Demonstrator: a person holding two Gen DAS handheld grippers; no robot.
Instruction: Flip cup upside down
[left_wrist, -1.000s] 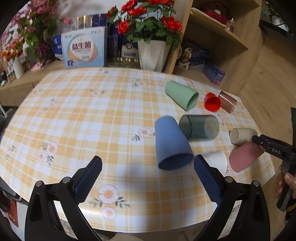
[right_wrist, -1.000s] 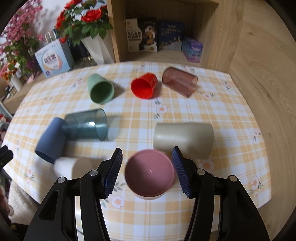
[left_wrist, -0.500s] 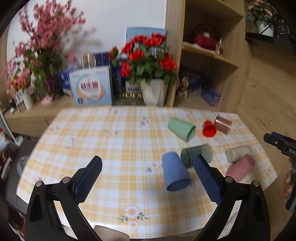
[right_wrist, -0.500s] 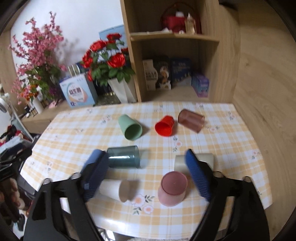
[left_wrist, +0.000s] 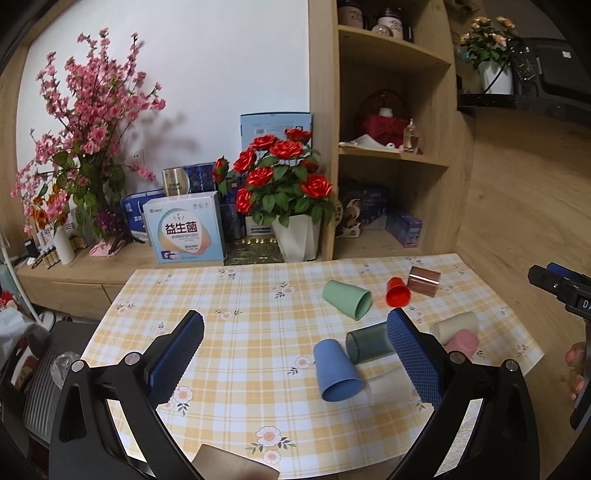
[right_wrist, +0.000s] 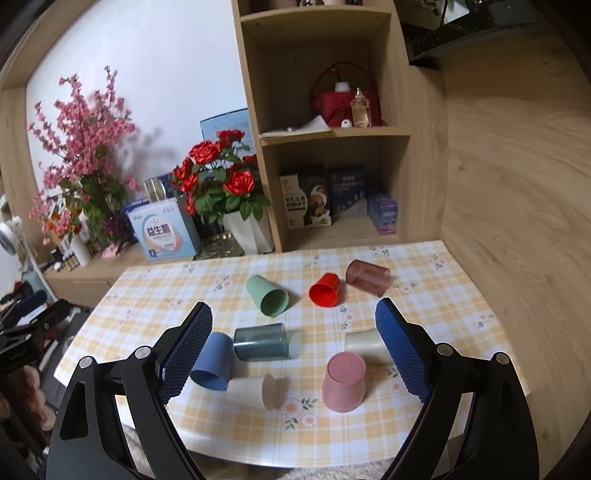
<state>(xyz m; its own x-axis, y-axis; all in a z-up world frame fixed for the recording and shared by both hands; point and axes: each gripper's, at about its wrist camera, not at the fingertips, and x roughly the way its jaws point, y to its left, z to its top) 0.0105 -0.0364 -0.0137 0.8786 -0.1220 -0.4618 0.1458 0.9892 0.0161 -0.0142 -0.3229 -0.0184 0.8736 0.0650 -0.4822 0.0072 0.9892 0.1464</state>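
Observation:
A pink cup (right_wrist: 344, 381) stands upside down near the front of the checked table (right_wrist: 177, 295); it also shows in the left wrist view (left_wrist: 462, 342). Several cups lie on their sides: blue (right_wrist: 211, 365), dark clear (right_wrist: 261, 342), white (right_wrist: 255, 390), beige (right_wrist: 362, 342), green (right_wrist: 266, 295), red (right_wrist: 325, 290) and brown clear (right_wrist: 368, 276). My right gripper (right_wrist: 293, 349) is open and empty, held back above the table's front edge. My left gripper (left_wrist: 295, 356) is open and empty, raised over the table's near left side.
Behind the table a low cabinet carries a white vase of red roses (left_wrist: 284, 184), a pink blossom plant (left_wrist: 85, 147) and boxes (left_wrist: 183, 230). A wooden shelf unit (right_wrist: 332, 122) stands at the back right. The table's front edge is close below both grippers.
The pink cup lay on its side between my right fingers, then stood upside down on the table. Both grippers have pulled back and up, away from the cups, with jaws wide.

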